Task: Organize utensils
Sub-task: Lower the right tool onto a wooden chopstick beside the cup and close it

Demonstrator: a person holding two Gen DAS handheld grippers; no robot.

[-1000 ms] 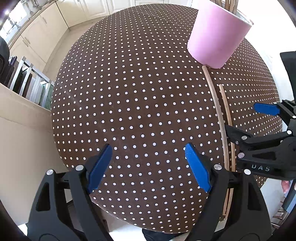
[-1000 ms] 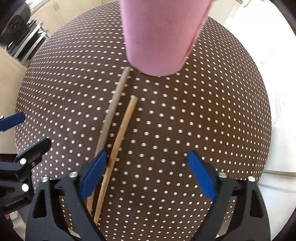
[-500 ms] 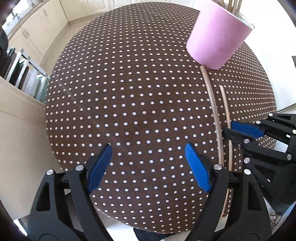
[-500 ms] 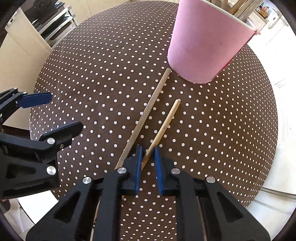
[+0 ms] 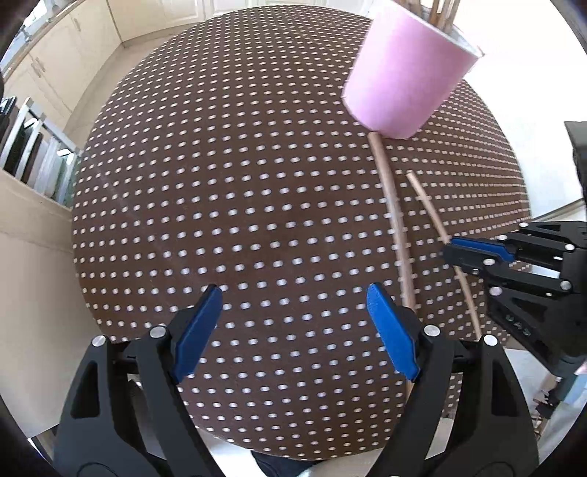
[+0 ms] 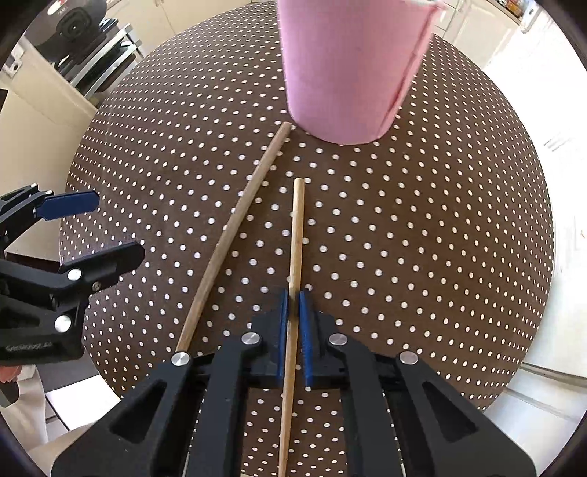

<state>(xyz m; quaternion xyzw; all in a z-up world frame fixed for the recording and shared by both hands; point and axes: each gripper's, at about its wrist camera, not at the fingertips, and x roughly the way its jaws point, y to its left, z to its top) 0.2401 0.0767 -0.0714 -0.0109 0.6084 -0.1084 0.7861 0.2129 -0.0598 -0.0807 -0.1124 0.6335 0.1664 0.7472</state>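
Two wooden chopsticks are on the round brown polka-dot table point(image 5: 220, 183). My right gripper point(image 6: 292, 297) is shut on the thinner chopstick point(image 6: 296, 235), which runs straight out between its blue pads toward the pink cup point(image 6: 348, 69). The other chopstick point(image 6: 234, 227) lies just to its left, its far tip close to the cup's base. In the left wrist view the held chopstick point(image 5: 427, 203) slants away from the lying one point(image 5: 394, 220), with my right gripper point(image 5: 449, 251) clamped on it. My left gripper point(image 5: 293, 293) hovers open over bare cloth, holding nothing. The pink cup point(image 5: 403, 80) holds wooden utensils point(image 5: 444, 11).
A rack of upright boards point(image 5: 33, 154) stands beside a pale counter left of the table, with kitchen cabinets point(image 5: 73, 44) beyond. A black appliance point(image 6: 77, 25) sits on a shelf at the far left. The table's rim point(image 5: 256, 433) is close below my left gripper.
My right gripper's jaws went from wide open to shut on the thinner chopstick. That chopstick has swung out of line with the other one. The left gripper has barely moved.
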